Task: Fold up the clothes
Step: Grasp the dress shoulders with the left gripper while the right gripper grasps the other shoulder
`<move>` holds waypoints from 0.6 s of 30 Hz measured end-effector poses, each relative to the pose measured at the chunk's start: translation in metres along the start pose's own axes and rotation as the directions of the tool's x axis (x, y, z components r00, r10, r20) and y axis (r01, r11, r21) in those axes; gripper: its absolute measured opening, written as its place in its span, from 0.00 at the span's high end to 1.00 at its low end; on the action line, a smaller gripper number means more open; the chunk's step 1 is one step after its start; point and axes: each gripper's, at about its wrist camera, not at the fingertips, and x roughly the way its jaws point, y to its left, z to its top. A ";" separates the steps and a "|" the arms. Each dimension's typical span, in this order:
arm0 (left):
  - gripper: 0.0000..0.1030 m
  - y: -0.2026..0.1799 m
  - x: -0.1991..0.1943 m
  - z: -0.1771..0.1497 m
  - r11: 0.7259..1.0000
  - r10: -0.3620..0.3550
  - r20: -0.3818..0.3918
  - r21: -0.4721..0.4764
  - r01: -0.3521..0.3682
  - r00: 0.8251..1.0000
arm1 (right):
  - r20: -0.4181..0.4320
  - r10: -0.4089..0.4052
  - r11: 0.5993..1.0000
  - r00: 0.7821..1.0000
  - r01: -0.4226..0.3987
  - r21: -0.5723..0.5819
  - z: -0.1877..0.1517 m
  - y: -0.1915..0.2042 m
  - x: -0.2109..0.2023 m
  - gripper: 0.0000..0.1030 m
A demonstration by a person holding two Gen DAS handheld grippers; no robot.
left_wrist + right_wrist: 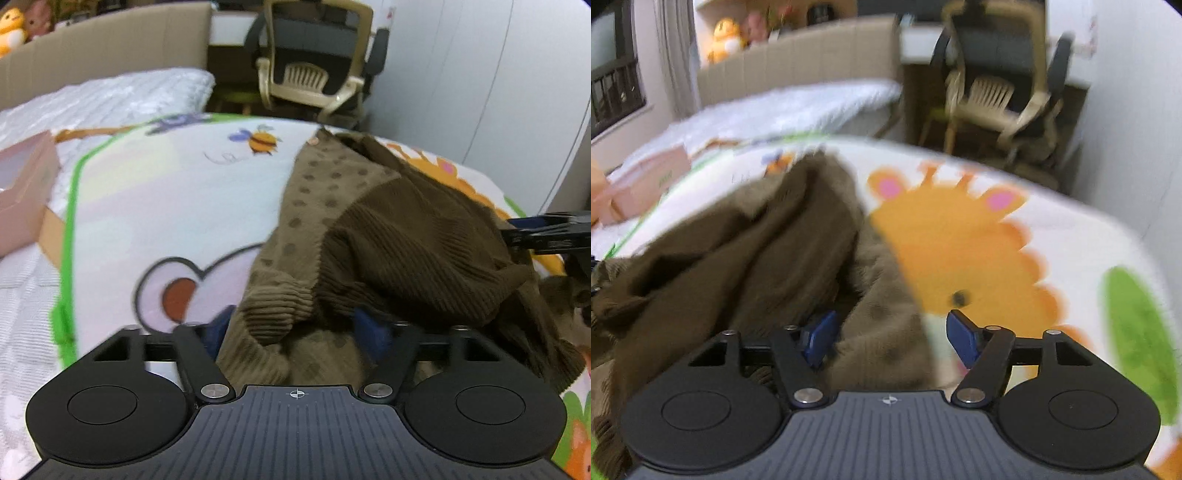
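A brown knitted garment (pixel 399 236) lies crumpled on a cartoon-print blanket (pixel 177 192); its lighter dotted side (pixel 317 184) shows on the left. My left gripper (pixel 295 336) is open at the garment's near edge, a ribbed fold bunched between its blue pads (pixel 218 332). In the right wrist view the same garment (pixel 738 258) fills the left half, blurred. My right gripper (pixel 892 341) is open, with the garment's lighter edge lying between its pads (pixel 822 338). The right gripper (pixel 546 236) also appears at the left wrist view's right edge, against the garment.
A pink box (pixel 26 192) sits on the bed at the left, on a white quilt (pixel 110 96). An office chair (pixel 314 62) stands beyond the bed's far edge, by a white wall (pixel 480 74). Plush toys (pixel 726 38) sit behind the headboard.
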 end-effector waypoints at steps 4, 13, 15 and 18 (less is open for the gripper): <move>0.58 -0.015 -0.003 -0.007 0.998 0.059 0.006 0.011 -0.059 0.998 | 0.019 -0.007 0.999 1.000 0.008 -0.044 -0.016 0.018 -0.009 0.67; 0.62 -0.080 -0.075 -0.085 0.986 -0.040 -0.045 0.161 0.047 0.998 | -0.028 0.003 0.999 1.000 -0.005 -0.053 -0.121 0.006 -0.126 0.81; 0.57 -0.095 -0.091 -0.103 0.978 -0.064 -0.060 0.195 0.074 0.996 | -0.040 0.015 1.000 0.999 -0.015 -0.015 -0.141 0.003 -0.151 0.81; 0.53 -0.109 -0.117 -0.116 0.970 -0.071 -0.039 0.232 0.078 0.997 | -0.059 0.047 0.999 0.997 -0.046 0.024 -0.165 0.008 -0.177 0.81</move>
